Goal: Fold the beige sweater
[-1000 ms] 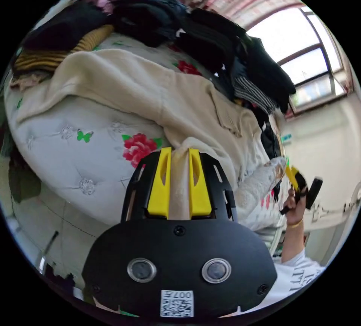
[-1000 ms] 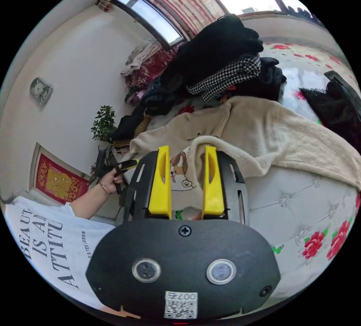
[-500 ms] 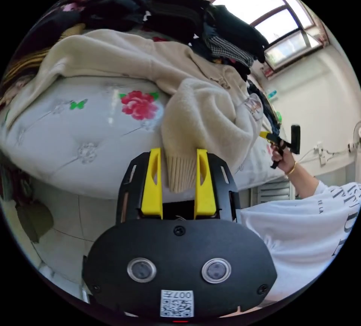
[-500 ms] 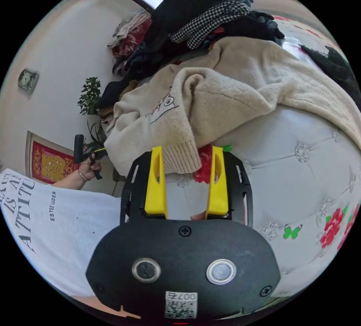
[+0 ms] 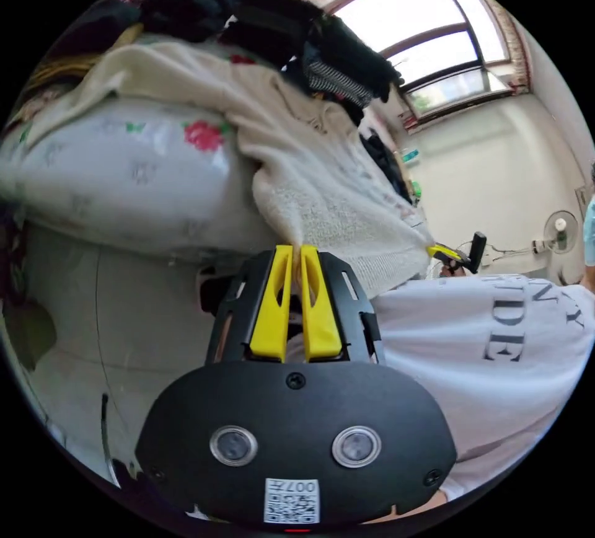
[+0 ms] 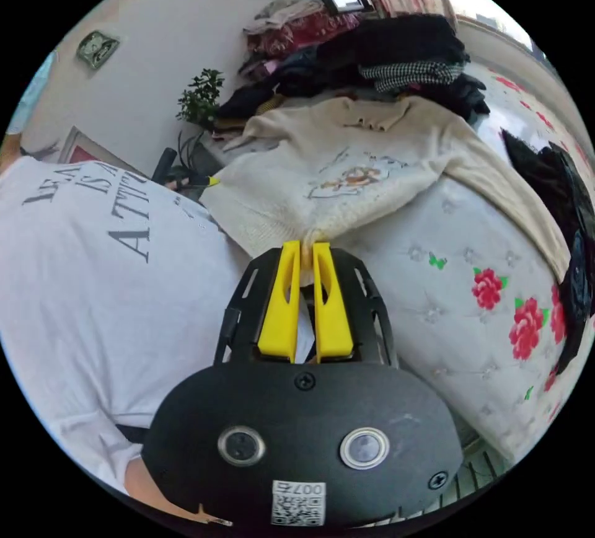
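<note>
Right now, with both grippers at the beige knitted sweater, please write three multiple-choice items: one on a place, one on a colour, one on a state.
1. Where does the beige knitted sweater lie?
A. on the white quilted bedcover with red flowers
B. on a wooden chair
C. inside a drawer

2. What colour are the jaws of both grippers?
A. blue
B. yellow
C. silver

3. What is the state of the right gripper?
A. wide open, away from the cloth
B. shut on the sweater's hem
C. shut on a black garment

Answers:
1 A: the sweater is spread over the white quilted bedcover, in front of a pile of dark clothes.
2 B: both pairs of jaws are yellow, also on the left gripper.
3 B: its jaws stand nearly together with the hem pinched between them.
</note>
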Tool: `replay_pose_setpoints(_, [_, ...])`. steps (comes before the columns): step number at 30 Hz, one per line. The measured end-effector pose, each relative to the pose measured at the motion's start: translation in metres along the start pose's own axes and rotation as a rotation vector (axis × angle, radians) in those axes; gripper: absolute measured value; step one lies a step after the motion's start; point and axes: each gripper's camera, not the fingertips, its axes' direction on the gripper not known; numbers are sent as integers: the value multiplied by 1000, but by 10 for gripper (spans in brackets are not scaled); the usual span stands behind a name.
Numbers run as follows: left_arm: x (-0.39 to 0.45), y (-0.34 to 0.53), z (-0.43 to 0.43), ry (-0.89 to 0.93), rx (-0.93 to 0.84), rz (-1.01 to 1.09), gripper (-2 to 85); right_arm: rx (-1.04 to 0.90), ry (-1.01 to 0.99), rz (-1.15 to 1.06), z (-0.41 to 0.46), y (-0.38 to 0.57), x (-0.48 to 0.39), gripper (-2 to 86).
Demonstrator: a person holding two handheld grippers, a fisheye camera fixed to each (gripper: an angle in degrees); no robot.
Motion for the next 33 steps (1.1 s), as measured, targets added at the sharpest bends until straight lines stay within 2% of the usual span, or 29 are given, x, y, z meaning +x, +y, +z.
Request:
replay_pose_setpoints(3, [-31,37,51,-154,-167,-160,-4,-196,-21,130,97,51,18,3])
replay_pose_setpoints(6, [-62,62,74,-102,-150,-335,-2,-284,-80,286,175,90,48,4])
replay_pose_setpoints(7, [-68,68,70,-85,-127,-393,-1,-269,-121,321,185,97,56,5])
replay_pose_setpoints(9, [-66,73,55,-97,-91,-381,2,-233,-131,326,183,102,61,8])
replay_pose_setpoints(12, [-59,78,35,-193,-76,-314,16,-225,-77,282,177,105,63,20])
replay_pose_setpoints(14, [-61,80,24,-198,-48,-340,28,-204,-25,270,171,106,67,30])
replay_pose_setpoints(17, [-65,85,-2,-304,15,-418,53,-119,3,296,158,102,79,47])
replay_pose_setpoints(21, [-76,79,-54,-303,161,-449,70,2,26,279,152,76,85,58])
replay_pose_setpoints(28, [-134,31,-136,-164,449,-572,99,15,63,108,195,-18,64,65])
replay_pose_setpoints(33, [-183,-17,-174,-105,562,-633,120,-1,68,35,230,-70,51,64])
